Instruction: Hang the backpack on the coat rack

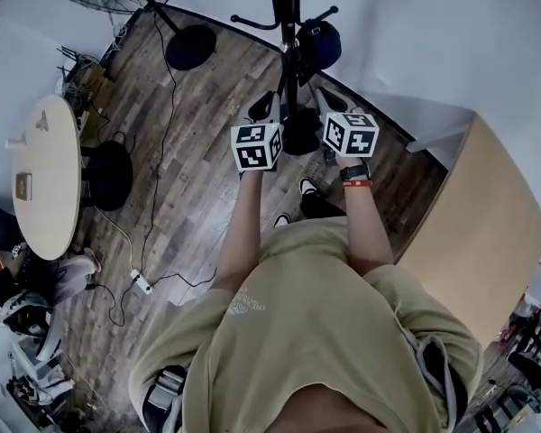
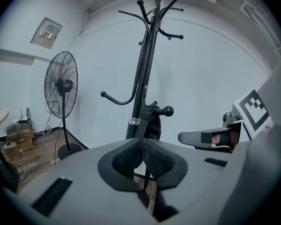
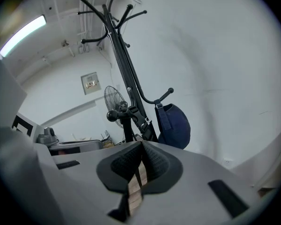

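Note:
The dark blue backpack (image 3: 174,124) hangs from a low hook of the black coat rack (image 2: 143,86), beside the pole (image 1: 288,34). In the head view it shows as a dark bundle (image 1: 317,43) by the pole. One black backpack strap (image 2: 146,123) drops from the hook knob straight into the tips of my left gripper (image 2: 143,143), which is shut on it. My right gripper (image 3: 141,145) is shut just below the bag. A buckled strap (image 3: 143,121) passes behind its tips, and only a thin dark line shows in its slit. Both grippers (image 1: 264,106) are held close to the pole.
A standing fan (image 2: 62,86) is left of the rack, its round base (image 1: 190,47) on the wood floor. A round white table (image 1: 43,174) and a stool (image 1: 108,175) stand at left with cables (image 1: 142,282) nearby. A tan cabinet (image 1: 473,233) is at right.

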`<state>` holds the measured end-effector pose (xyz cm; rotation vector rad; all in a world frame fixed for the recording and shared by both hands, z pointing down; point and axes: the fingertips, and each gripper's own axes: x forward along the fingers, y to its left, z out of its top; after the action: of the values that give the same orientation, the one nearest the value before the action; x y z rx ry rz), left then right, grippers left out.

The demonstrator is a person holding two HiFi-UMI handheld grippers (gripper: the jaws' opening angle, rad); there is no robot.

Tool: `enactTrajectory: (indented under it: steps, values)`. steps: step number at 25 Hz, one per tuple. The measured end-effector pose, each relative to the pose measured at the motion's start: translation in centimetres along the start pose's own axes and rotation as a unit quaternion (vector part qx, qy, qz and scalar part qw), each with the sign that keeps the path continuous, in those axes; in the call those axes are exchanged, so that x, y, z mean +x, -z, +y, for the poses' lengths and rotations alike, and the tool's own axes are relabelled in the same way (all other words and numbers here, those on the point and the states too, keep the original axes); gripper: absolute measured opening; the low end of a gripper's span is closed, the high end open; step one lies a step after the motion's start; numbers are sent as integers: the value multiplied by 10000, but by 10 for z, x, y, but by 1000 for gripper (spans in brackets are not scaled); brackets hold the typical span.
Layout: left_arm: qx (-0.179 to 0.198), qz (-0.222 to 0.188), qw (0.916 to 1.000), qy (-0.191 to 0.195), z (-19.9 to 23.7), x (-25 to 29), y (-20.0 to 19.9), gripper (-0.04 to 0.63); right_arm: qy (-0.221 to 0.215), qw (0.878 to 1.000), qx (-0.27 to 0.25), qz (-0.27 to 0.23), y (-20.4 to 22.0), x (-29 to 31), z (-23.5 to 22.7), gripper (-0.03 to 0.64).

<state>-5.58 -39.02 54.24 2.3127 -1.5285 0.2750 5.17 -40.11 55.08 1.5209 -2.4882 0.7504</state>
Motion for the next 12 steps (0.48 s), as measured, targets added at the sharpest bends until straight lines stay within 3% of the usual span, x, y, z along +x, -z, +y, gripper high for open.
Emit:
enactTrajectory:
  steps: [12]
  values:
    - [266, -581, 9979, -123, -4, -60, -28, 25, 431, 9966, -462, -520, -27, -66, 7, 16]
